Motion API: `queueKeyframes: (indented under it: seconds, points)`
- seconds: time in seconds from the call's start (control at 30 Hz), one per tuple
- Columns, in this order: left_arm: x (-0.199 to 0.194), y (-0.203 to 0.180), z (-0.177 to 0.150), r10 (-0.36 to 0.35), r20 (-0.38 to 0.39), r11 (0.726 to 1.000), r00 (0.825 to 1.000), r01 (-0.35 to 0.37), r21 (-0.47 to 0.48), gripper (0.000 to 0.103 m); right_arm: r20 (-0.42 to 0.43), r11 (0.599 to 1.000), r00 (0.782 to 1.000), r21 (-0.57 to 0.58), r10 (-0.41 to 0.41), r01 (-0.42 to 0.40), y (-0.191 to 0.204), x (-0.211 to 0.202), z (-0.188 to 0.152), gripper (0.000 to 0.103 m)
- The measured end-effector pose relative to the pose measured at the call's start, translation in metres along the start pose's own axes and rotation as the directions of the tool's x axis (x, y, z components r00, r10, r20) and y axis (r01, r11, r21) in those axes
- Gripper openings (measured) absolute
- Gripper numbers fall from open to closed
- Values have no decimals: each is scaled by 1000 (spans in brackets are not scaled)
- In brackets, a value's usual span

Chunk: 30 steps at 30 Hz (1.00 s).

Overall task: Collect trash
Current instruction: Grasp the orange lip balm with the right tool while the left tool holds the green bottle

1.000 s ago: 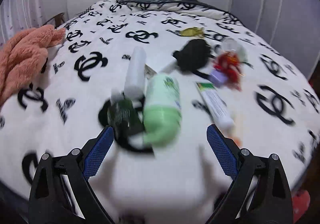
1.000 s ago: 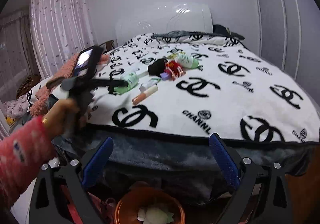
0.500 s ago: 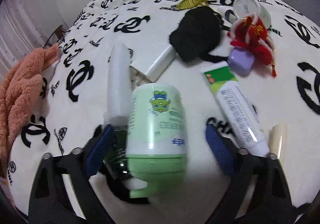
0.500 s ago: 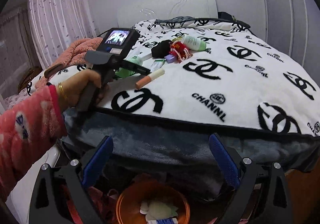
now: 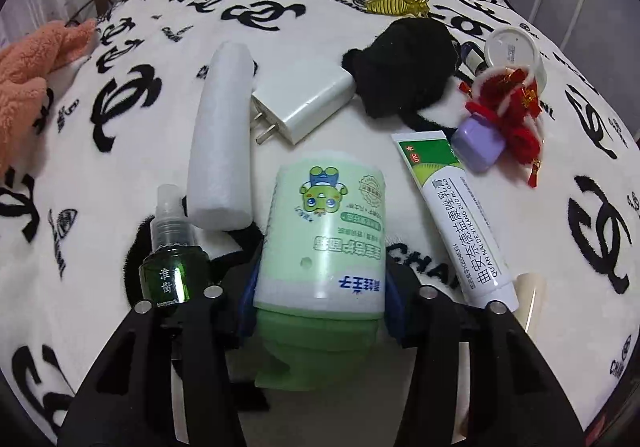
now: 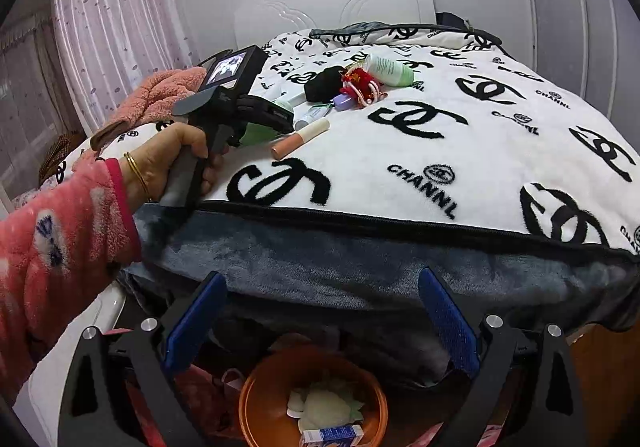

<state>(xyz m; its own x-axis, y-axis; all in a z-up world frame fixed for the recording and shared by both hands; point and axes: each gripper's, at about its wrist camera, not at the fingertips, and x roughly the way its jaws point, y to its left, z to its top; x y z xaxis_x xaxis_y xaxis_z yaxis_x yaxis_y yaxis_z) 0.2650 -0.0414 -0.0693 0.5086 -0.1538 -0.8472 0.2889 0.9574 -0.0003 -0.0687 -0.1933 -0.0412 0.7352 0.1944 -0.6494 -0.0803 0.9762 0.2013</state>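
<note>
Green glass is seen at the far left of the left wrist view: a small dark-green spray bottle with a clear cap [image 5: 172, 259], lying just outside the left finger of the left gripper [image 5: 320, 287]. Beside it a white foam cylinder [image 5: 222, 143] is laid lengthwise, pointing away from the camera. At the centre, a pale-green and white plastic bottle with a cartoon frog label [image 5: 324, 243] is bracketed by the blue pads. Its long axis runs straight along the line of the fingers, with the green cap end turned toward the gripper and the base pointing up the bed. The jaws are closing around its lower body; the pads appear to be against its sides, though actual contact is partly hidden by the bottle's bulge. To its right a white and green ointment tube [image 5: 452, 215] is laid at a slant, clear of the right finger.

In the right wrist view, the right gripper [image 6: 320, 319] is held spread and empty, low beside the bed and above an orange round plastic bin [image 6: 260, 395] that already holds scraps. The left hand [image 6: 176, 163] is by far the nearer to the frog bottle; the bin lies well apart from it, below the bed's near edge, so a lift and carry toward the bin is judged to be what follows.
</note>
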Motion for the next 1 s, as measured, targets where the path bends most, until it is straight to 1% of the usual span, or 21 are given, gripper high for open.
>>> queueKeyframes:
  seconds: [0.03, 0.1, 0.2, 0.27, 0.3, 0.33, 0.37, 0.4, 0.43, 0.5, 0.57, 0.6, 0.67, 0.73, 0.77, 0.83, 0.87, 0.9, 0.97, 1.0]
  points:
    - [-3, -2, -1, 3, 10, 1000, 1000, -3, 2, 48, 0, 1000, 1000, -3, -6, 6, 0, 0, 1, 95]
    - [-7, 2, -1, -13, 29, 1000, 999, 13, -13, 48, 2, 1000, 1000, -11, -12, 12, 1, 1, 4, 95]
    - [-26, 14, -5, -86, 84, 993, 993, 93, -76, 47, 17, 1000, 1000, -13, -26, 26, -1, 6, 18, 95]
    - [-53, 16, -14, -133, 150, 987, 980, 145, -69, 47, 14, 1000, 1000, 5, -20, 20, -2, 16, 32, 95]
    - [-72, 17, -22, -150, 190, 985, 970, 164, -59, 47, 4, 1000, 1000, 18, -15, 15, -2, 26, 43, 95]
    - [-83, 18, -27, -165, 215, 982, 963, 182, -58, 47, -10, 999, 1000, 32, -10, 11, -1, 36, 54, 95]
    - [-100, 22, -36, -190, 247, 975, 950, 212, -65, 47, -33, 999, 999, 52, 7, -5, 0, 51, 68, 95]
    - [-111, 24, -42, -200, 263, 972, 944, 225, -68, 47, -46, 998, 999, 64, 11, -8, 2, 62, 78, 95]
    - [-126, 27, -53, -195, 287, 972, 938, 223, -68, 47, -57, 998, 998, 70, 3, 1, 6, 76, 89, 95]
    - [-149, 32, -71, -172, 327, 978, 929, 201, -59, 48, -70, 998, 997, 54, -41, 45, 20, 107, 112, 95]
    - [-170, 39, -93, -152, 356, 981, 922, 185, -60, 47, -102, 995, 992, 50, -79, 84, 28, 131, 125, 93]
    - [-175, 41, -99, -148, 362, 982, 920, 181, -59, 48, -137, 991, 984, 52, -113, 121, 31, 149, 132, 88]
    - [-188, 46, -117, -139, 374, 984, 917, 172, -55, 48, -185, 983, 969, 43, -165, 176, 35, 177, 138, 84]
    - [-196, 51, -130, -130, 380, 985, 916, 164, -58, 48, -214, 974, 952, 13, -217, 225, 37, 197, 139, 83]
    - [-199, 54, -135, -141, 381, 982, 914, 178, -63, 48, -226, 968, 943, -10, -246, 250, 39, 206, 138, 82]
    - [-203, 57, -141, -143, 384, 981, 912, 183, -70, 48, -223, 957, 931, -56, -289, 284, 45, 213, 138, 75]
    - [-203, 56, -143, -143, 382, 981, 913, 182, -66, 48, -216, 956, 931, -77, -294, 284, 51, 212, 138, 60]
    - [-204, 55, -146, -149, 380, 981, 913, 185, -61, 48, -211, 958, 935, -83, -286, 274, 54, 208, 137, 40]
    - [-204, 52, -149, -153, 376, 981, 914, 186, -53, 48, -196, 955, 936, -107, -292, 276, 62, 199, 136, 27]
    - [-204, 50, -151, -160, 375, 980, 913, 192, -49, 48, -199, 958, 939, -118, -282, 263, 63, 195, 134, 22]
